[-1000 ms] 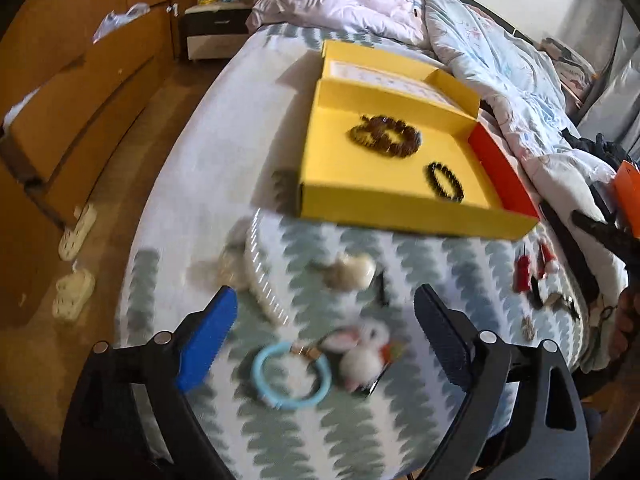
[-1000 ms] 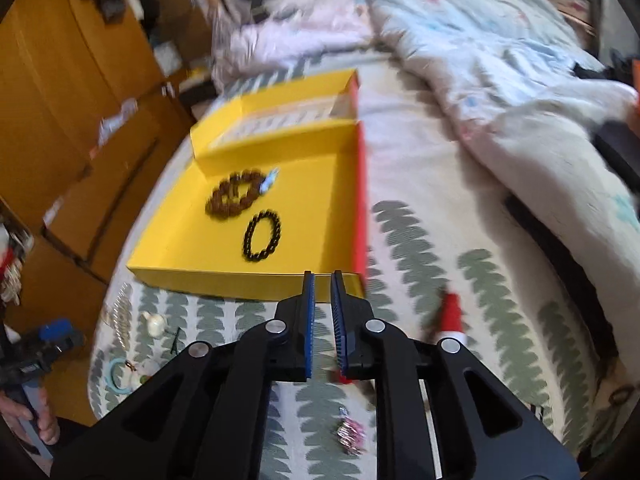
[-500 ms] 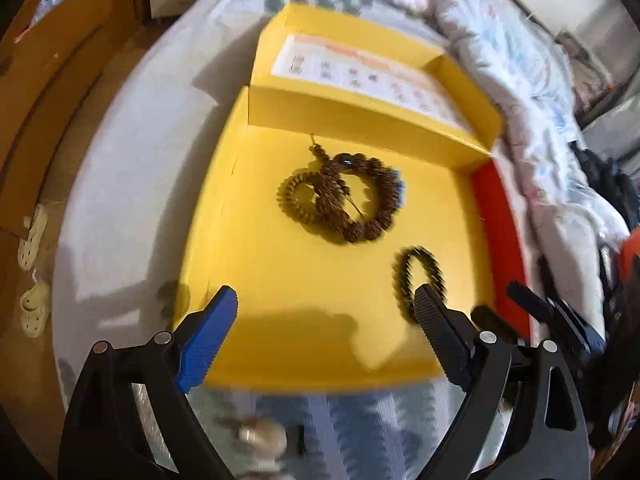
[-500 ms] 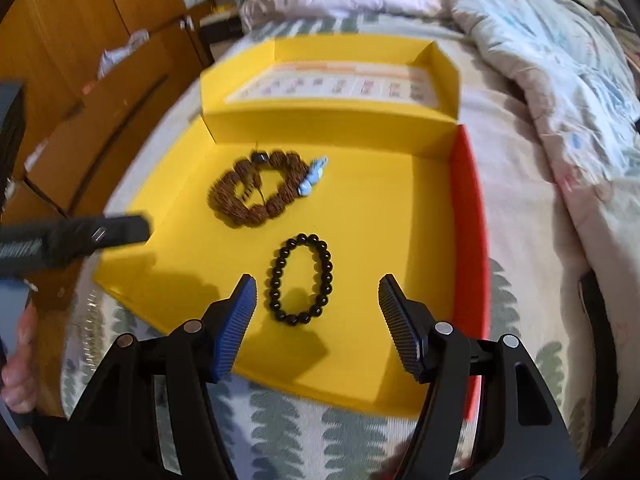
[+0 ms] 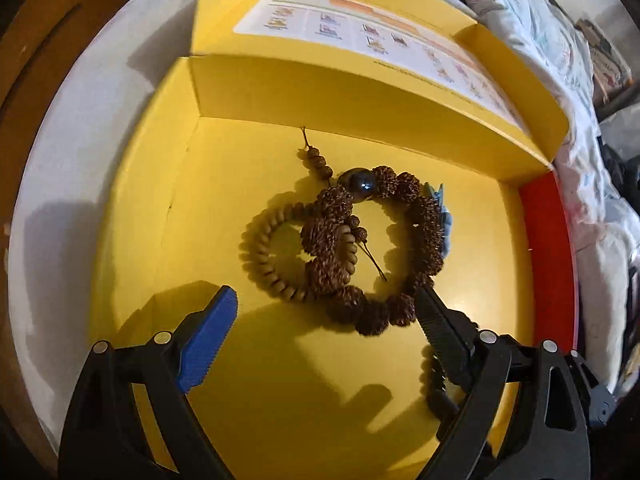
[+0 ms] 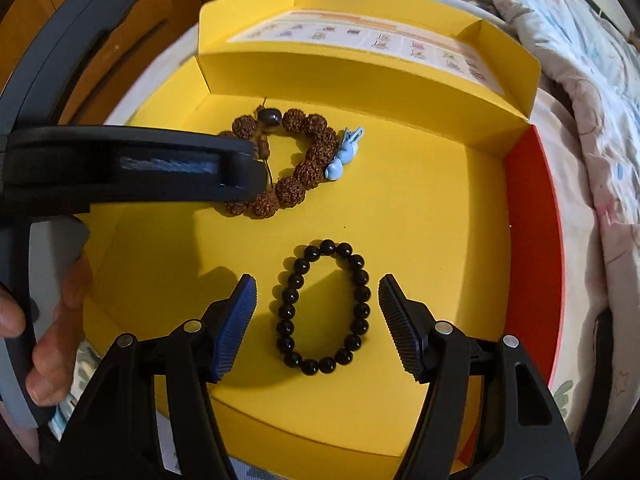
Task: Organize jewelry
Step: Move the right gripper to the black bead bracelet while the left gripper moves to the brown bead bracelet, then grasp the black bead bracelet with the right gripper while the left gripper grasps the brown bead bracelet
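Observation:
A yellow box (image 5: 132,248) (image 6: 440,208) lies open on the bed. In it lie a large brown knobbly bead bracelet (image 5: 404,236) (image 6: 304,168), a smaller tan bead bracelet (image 5: 264,256) overlapping it, and a light blue clip (image 6: 344,152) beside them. A black bead bracelet (image 6: 324,308) lies nearer the front. My left gripper (image 5: 326,312) is open, low over the brown bracelets. My right gripper (image 6: 318,308) is open, its fingers either side of the black bracelet. The left gripper also shows in the right wrist view (image 6: 136,168), covering part of the brown bracelets.
The box's raised lid (image 5: 360,32) (image 6: 360,36) with a printed sheet stands at the far side; its right wall (image 6: 532,216) is red. A rumpled quilt (image 6: 580,40) lies to the right. Wooden furniture (image 5: 36,40) stands at the left.
Both grippers have moved forward and down into the box. The right gripper opened from shut and now straddles the black bracelet. The left gripper left the loose items and closed in on the brown bracelets.

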A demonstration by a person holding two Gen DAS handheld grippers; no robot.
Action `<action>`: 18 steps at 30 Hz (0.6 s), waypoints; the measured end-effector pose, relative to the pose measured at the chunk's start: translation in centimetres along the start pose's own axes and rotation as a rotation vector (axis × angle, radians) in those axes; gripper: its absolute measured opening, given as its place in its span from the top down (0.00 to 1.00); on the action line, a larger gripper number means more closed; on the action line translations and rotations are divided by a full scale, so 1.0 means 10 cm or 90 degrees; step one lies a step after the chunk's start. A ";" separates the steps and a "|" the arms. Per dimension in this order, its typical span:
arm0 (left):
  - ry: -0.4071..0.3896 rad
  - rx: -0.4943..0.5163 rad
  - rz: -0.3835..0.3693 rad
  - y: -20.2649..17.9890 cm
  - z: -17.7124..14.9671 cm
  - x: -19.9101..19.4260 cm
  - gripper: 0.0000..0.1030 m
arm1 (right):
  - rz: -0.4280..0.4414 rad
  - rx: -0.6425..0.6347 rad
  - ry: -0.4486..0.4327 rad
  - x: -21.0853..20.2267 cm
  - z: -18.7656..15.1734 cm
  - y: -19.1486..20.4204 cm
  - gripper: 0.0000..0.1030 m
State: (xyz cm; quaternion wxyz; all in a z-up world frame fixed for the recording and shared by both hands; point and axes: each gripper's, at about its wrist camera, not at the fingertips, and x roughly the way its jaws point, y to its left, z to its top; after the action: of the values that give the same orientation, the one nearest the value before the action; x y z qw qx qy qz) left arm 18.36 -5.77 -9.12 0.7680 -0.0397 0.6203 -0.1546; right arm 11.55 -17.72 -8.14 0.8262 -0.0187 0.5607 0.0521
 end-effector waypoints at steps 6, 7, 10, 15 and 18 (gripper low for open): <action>-0.018 0.003 0.024 -0.01 -0.01 0.00 0.14 | -0.053 -0.012 0.013 0.11 -0.03 0.03 0.35; -0.019 0.004 0.026 -0.03 -0.01 0.01 0.14 | -0.050 -0.009 0.017 0.12 -0.04 0.02 0.35; -0.019 0.002 0.036 -0.07 -0.04 0.00 0.14 | -0.049 0.006 0.019 0.15 -0.06 -0.02 0.31; -0.026 -0.003 0.055 -0.07 -0.07 0.02 0.14 | -0.048 0.011 0.010 0.16 -0.08 -0.03 0.33; -0.035 0.001 0.084 -0.05 -0.10 0.00 0.25 | -0.050 0.018 0.008 0.13 -0.07 -0.07 0.57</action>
State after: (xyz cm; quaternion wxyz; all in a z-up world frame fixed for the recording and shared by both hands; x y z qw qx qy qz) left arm 17.29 -6.12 -9.25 0.7932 -0.0021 0.6002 -0.1029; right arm 11.41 -18.41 -9.64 0.8241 -0.0296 0.5655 0.0117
